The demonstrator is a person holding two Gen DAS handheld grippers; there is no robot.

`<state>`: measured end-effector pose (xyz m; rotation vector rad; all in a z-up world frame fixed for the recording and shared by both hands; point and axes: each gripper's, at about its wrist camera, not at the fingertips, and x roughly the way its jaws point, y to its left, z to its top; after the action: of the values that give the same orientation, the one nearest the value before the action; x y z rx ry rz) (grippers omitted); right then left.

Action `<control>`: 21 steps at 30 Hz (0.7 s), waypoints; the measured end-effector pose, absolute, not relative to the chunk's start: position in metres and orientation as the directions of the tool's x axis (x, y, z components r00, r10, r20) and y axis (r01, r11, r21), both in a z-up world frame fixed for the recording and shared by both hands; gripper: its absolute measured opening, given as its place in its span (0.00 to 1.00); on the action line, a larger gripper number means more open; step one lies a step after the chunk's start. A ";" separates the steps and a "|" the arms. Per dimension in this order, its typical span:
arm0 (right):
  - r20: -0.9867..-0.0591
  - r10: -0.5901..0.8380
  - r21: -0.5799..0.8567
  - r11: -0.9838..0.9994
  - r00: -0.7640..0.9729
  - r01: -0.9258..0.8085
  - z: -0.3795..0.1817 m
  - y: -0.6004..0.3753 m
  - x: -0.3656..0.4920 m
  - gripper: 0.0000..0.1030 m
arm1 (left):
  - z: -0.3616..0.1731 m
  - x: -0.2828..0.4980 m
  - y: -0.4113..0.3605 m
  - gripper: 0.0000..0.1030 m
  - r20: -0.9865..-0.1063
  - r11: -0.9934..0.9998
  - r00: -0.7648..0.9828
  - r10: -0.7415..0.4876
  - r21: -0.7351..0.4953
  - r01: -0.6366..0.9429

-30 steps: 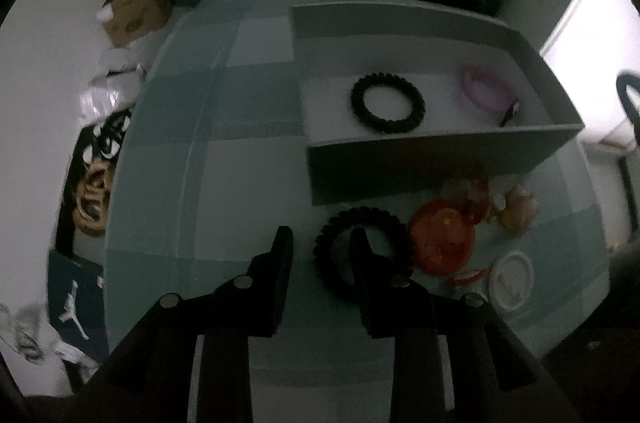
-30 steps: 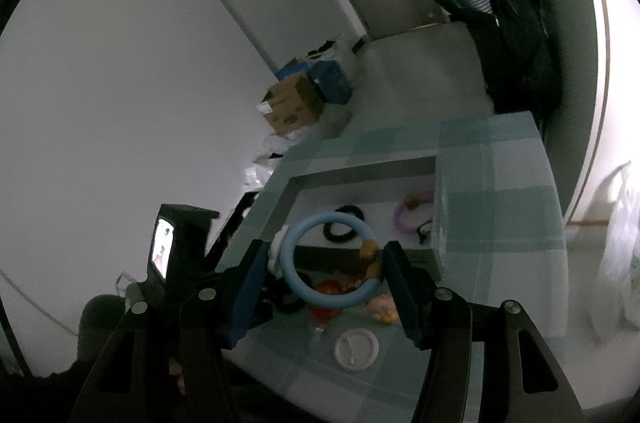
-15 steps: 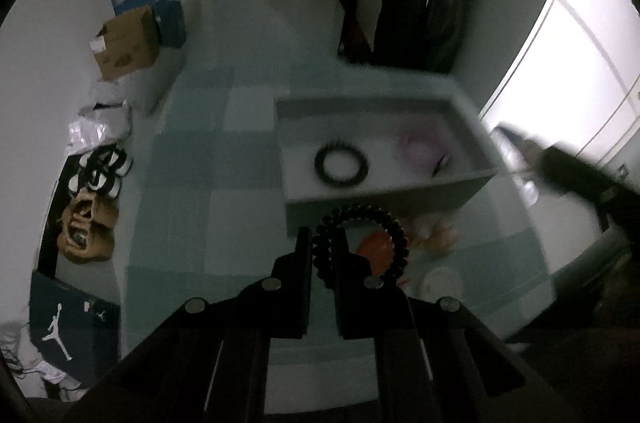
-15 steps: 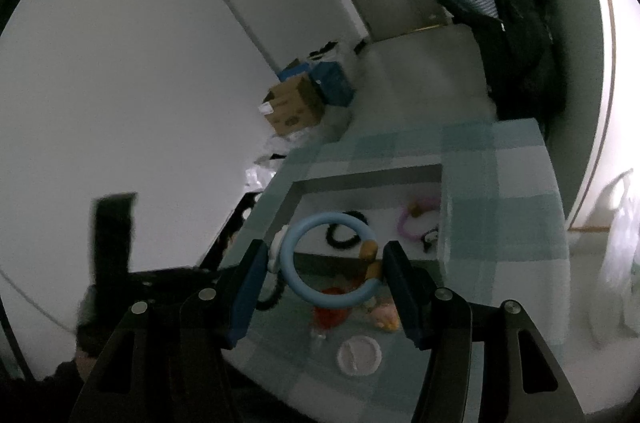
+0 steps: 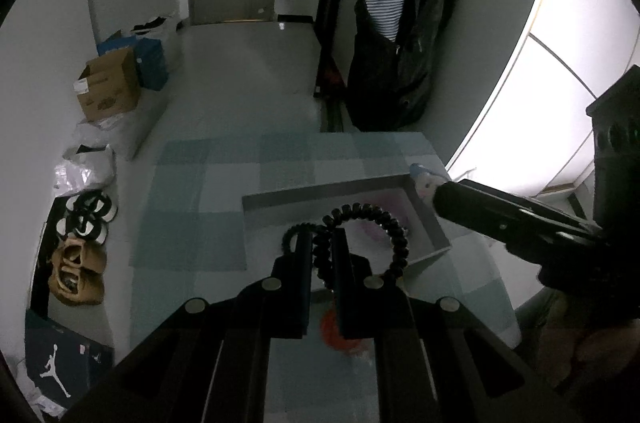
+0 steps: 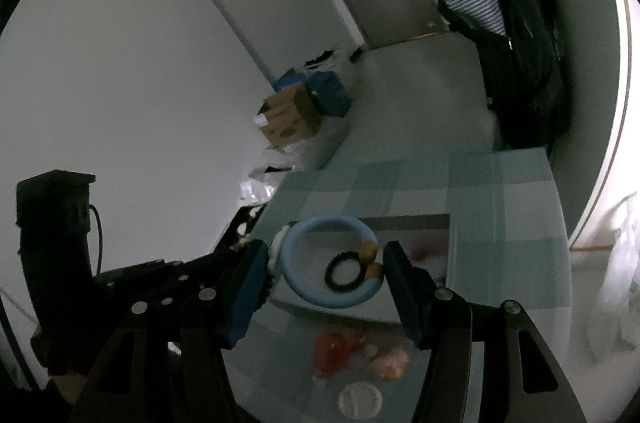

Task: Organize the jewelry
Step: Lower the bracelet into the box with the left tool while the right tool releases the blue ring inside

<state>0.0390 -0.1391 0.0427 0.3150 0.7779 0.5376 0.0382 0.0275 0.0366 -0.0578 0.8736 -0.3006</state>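
Above the box [image 5: 426, 223], both grippers are clamping bracelets, left [image 5: 321, 243] black [image 5: 394, 227], right [image 6: 326, 265] blue [image 6: 298, 273]; each should lower before releasing.

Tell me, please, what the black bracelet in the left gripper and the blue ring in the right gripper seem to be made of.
Black bracelet: probably matte beads or coiled plastic, judging by its bumpy, dull outline.
Blue ring: likely smooth plastic or silicone; even pale colour, soft sheen, with brownish beads, perhaps wood.
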 end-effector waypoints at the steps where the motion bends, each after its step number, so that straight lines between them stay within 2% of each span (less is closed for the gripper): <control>1: -0.582 0.563 0.460 0.823 0.587 -0.334 0.041 -0.139 0.043 0.57 | 0.036 0.041 0.027 0.05 -0.746 0.955 0.601 -0.287 -0.176 0.237; 21: -0.683 0.526 0.442 0.850 0.507 -0.286 0.014 -0.124 0.087 0.57 | 0.003 0.086 0.026 0.05 -0.796 0.930 0.482 -0.366 -0.297 0.215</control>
<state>0.0872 -0.1240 0.0142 0.2881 0.9171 0.4978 0.0860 0.0258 0.0029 -0.1649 1.0079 -0.3559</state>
